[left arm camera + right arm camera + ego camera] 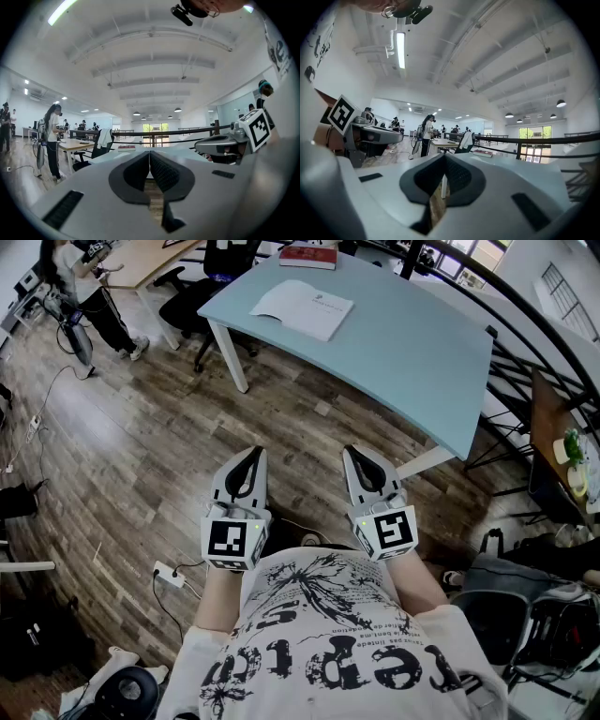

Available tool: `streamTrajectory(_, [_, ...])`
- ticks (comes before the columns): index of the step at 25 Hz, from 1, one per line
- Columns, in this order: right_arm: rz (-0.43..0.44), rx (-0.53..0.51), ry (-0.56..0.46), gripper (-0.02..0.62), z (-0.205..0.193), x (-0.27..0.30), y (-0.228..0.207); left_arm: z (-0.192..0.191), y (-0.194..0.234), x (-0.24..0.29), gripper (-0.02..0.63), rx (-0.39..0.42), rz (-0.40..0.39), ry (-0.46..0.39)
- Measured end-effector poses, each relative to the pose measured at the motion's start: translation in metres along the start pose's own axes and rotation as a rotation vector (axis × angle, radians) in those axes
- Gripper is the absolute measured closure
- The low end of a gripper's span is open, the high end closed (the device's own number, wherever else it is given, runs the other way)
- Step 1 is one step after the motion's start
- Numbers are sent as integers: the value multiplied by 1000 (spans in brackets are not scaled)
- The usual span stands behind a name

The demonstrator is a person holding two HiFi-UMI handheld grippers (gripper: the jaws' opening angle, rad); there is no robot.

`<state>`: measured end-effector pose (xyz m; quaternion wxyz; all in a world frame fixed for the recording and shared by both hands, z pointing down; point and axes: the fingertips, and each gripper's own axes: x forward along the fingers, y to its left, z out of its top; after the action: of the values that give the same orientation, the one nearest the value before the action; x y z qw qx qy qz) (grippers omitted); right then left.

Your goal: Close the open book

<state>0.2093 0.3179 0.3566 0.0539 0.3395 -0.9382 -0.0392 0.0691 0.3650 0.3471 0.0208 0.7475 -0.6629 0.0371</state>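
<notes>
The open book (pixel 302 307) lies with its white pages up on the light blue table (pixel 412 343), far ahead of me. My left gripper (pixel 252 456) and right gripper (pixel 355 456) are held level side by side over the wooden floor, well short of the table. Both are shut with nothing between the jaws. In the left gripper view the dark pads meet at the left gripper's (pixel 149 152) tip, with the table edge beyond. In the right gripper view the right gripper's (pixel 444 157) pads also touch. The open book is hidden in both gripper views.
A red closed book (pixel 309 256) lies at the table's far edge. Black office chairs (pixel 202 287) stand left of the table, and a person (pixel 89 296) stands by a wooden desk. A black railing (pixel 525 324) curves along the right. A power strip (pixel 169 574) lies on the floor.
</notes>
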Motion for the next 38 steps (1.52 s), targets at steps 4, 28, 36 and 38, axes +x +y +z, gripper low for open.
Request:
streamTrajectory(4, [-2, -3, 0, 588, -2, 4, 2, -1, 3, 2, 588, 9, -6, -1])
streamTrajectory(28, [-68, 80, 15, 586, -13, 135, -39, -15, 102, 119, 588, -36, -51, 53])
streamTrajectory(36, [-175, 105, 28, 586, -9, 259, -82, -4, 189, 229, 588, -9, -140, 65])
streamTrajectory(38, [-197, 112, 33, 586, -5, 291, -94, 1, 211, 256, 588, 0, -162, 75])
